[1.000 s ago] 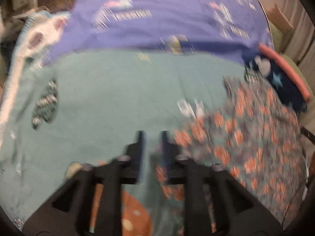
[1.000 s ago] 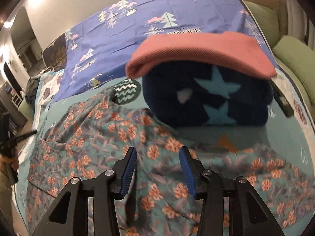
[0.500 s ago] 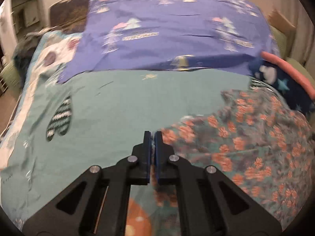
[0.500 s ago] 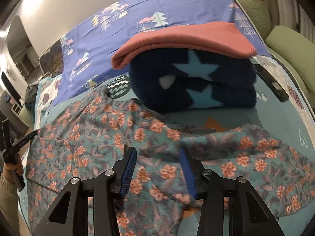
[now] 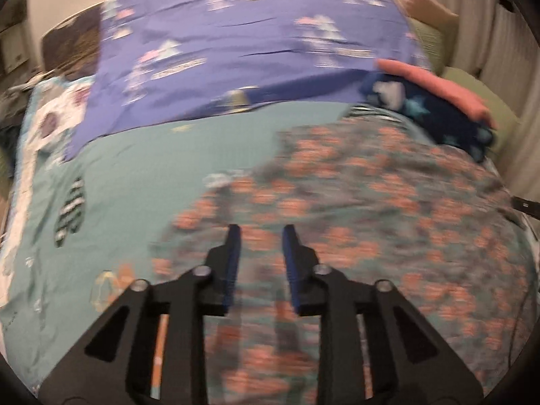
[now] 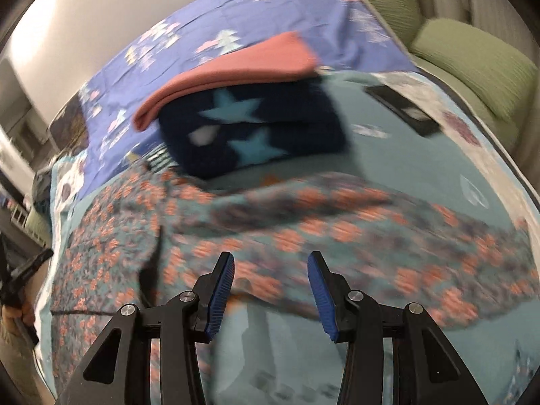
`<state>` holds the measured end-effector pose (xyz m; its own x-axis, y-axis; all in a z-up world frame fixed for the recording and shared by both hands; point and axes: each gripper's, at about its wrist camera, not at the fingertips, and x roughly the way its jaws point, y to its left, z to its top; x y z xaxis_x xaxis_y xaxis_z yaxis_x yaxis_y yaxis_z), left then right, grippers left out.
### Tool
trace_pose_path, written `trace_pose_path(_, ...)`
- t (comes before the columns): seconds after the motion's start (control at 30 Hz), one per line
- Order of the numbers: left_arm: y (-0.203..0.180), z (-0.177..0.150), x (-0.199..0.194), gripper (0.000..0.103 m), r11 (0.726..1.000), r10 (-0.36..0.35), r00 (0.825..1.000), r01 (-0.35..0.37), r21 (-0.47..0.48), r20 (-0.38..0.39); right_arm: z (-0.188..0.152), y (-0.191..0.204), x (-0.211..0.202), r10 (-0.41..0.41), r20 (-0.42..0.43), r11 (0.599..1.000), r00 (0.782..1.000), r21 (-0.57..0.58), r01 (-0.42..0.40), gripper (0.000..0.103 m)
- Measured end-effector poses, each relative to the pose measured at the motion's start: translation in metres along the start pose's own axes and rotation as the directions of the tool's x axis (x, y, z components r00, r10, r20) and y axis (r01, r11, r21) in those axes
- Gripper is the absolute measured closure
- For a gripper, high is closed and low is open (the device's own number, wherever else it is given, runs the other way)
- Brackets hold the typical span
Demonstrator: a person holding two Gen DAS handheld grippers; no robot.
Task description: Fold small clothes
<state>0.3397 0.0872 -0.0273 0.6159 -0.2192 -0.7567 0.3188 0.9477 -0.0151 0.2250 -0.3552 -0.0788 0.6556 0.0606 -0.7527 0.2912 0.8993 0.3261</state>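
1. Floral garment (image 6: 337, 233), teal with orange flowers, lies spread on the bed (image 5: 141, 175) over a teal sheet. In the right wrist view its long axis runs across the picture, from a wide part at lower left to a narrower arm that reaches the right edge.
2. Both views are blurred, so the garment's hems and seams cannot be made out.
3. The left hand-held gripper (image 5: 260, 233) hangs over the garment's left part. Its jaws have just been opening and now stand a narrow way apart, with no cloth between the blue pads.
4. The right hand-held gripper (image 6: 270, 263) stands at a middling width above the garment's near edge, its pads apart from the cloth and gripping nothing.
5. Beyond the garment sits a folded navy blanket with light blue stars (image 6: 256, 128), and a folded pink cloth (image 6: 236, 67) lies on top of it.
6. A purple sheet with a tree print (image 5: 243, 54) covers the far half of the bed.
7. A dark flat phone-like object (image 6: 401, 108) lies on the bed to the right of the stack, and green cushions (image 6: 472, 60) rest past the bed's right side.
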Motion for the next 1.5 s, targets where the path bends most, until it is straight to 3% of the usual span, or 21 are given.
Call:
trace_pose_path(0.13,-0.058,-0.004,-0.002,0.058,0.994,-0.078,0.997,0.078,0.071,-0.008,-0.015,-0.044,-0.023,-0.012,0.004,0.995,1.000,0.102,0.012,0.057)
trace_pose_path(0.37,-0.157,-0.011,0.001,0.054,0.968,-0.168,0.985,0.170,0.186,-0.026,-0.044,-0.133,-0.070,-0.082,0.034,0.959,0.996,0.273,0.070,0.052)
trace_pose_path(0.5,-0.199,-0.014,0.003,0.051,0.957,-0.189,0.982,0.188,0.219,-0.018,-0.063,-0.192,-0.088,-0.105,0.047,0.912,0.993,0.403,0.078,0.048)
trace_pose_path(0.77,-0.239,-0.014,0.023,0.050,0.954,-0.209,0.976,0.215,0.211,-0.054,-0.080,-0.264,-0.069,-0.018,0.049,0.792,0.999,0.610,-0.016,0.045)
trace_pose_path(1.03,-0.236,-0.010,0.031,0.050,0.961,-0.210,0.977,0.214,0.174,-0.040,-0.062,-0.290,-0.042,0.072,0.153,0.712,0.986,0.685,-0.158,0.038)
trace_pose_path(1.07,-0.232,-0.009,0.032,0.050,0.964,-0.213,0.976,0.217,0.157,-0.040,-0.061,-0.292,-0.040,0.067,0.166,0.700,0.984,0.695,-0.165,0.042)
trace_pose_path(1.1,-0.229,-0.009,0.033,0.050,0.965,-0.217,0.975,0.220,0.141,-0.041,-0.059,-0.293,-0.040,0.056,0.177,0.695,0.983,0.699,-0.166,0.053)
trace_pose_path(1.13,-0.225,-0.008,0.033,0.050,0.966,-0.221,0.974,0.225,0.126,-0.040,-0.056,-0.292,-0.039,0.042,0.177,0.706,0.983,0.692,-0.155,0.093)
trace_pose_path(1.17,-0.221,-0.008,0.032,0.050,0.967,-0.226,0.973,0.229,0.112,-0.036,-0.052,-0.289,-0.040,0.032,0.160,0.729,0.987,0.672,-0.133,0.098)
trace_pose_path(1.23,-0.214,-0.008,0.030,0.050,0.967,-0.231,0.973,0.232,0.102,-0.029,-0.044,-0.279,-0.050,-0.022,0.178,0.765,0.984,0.636,-0.098,0.098)
trace_pose_path(1.37,-0.194,-0.006,0.020,0.050,0.972,-0.220,0.976,0.219,0.085,0.005,-0.017,-0.233,-0.088,-0.101,0.257,0.875,0.961,0.482,-0.037,0.098)
trace_pose_path(1.5,-0.163,-0.005,0.008,0.050,0.974,-0.227,0.973,0.226,0.010,0.037,0.016,-0.150,-0.125,-0.054,0.358,0.964,0.932,0.262,-0.045,0.098)
